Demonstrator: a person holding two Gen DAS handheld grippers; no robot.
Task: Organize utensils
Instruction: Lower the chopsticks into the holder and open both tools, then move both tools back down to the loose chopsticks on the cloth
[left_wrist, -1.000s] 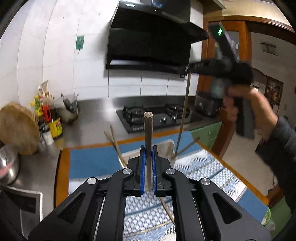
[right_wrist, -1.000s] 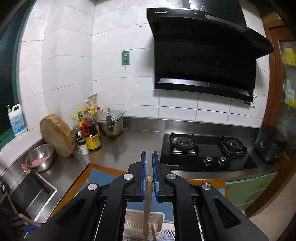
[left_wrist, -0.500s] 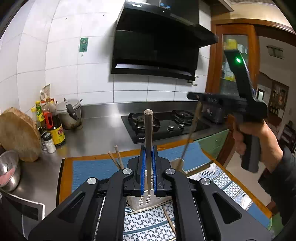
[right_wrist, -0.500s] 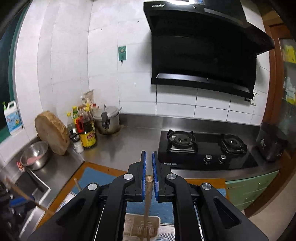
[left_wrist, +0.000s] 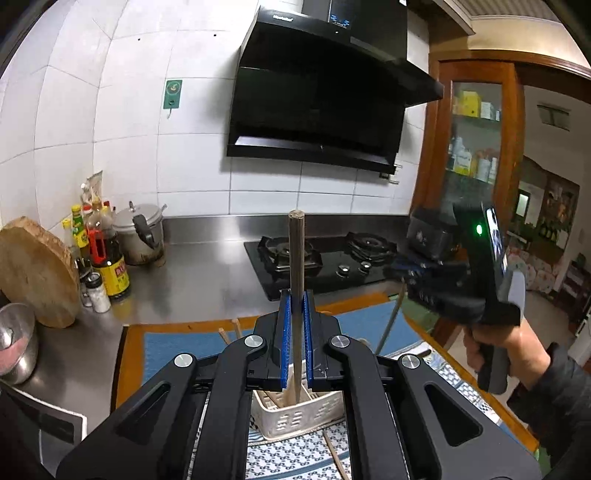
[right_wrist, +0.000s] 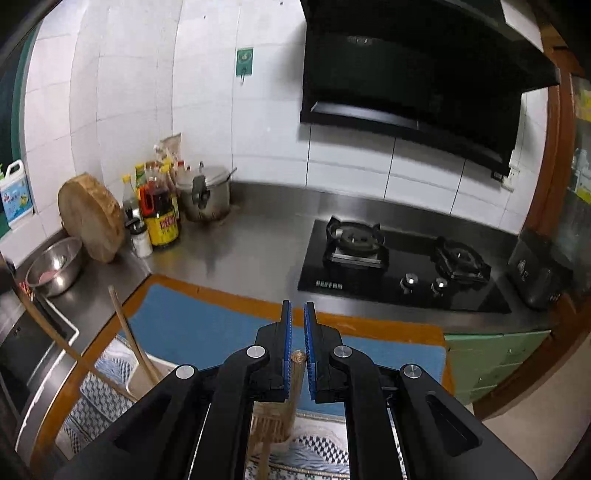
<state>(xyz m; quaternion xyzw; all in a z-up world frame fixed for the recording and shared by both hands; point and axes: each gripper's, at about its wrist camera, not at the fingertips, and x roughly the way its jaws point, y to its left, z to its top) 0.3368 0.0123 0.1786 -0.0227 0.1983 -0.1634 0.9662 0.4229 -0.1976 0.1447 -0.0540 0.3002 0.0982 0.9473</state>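
Left gripper (left_wrist: 294, 332) clamps a chopstick (left_wrist: 296, 258) upright, lower end inside the white basket (left_wrist: 299, 415) on the worktop (left_wrist: 207, 273). Right gripper (right_wrist: 297, 354) pinches a second chopstick (right_wrist: 295, 384) above the mat. Step: loading the basket. Next: left releases; right aligns over the basket.

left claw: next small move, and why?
Probably ease the left claw straight down, then open. It is shut on an upright chopstick whose lower end already sits inside the white basket, so lowering before release should keep it from tipping out.
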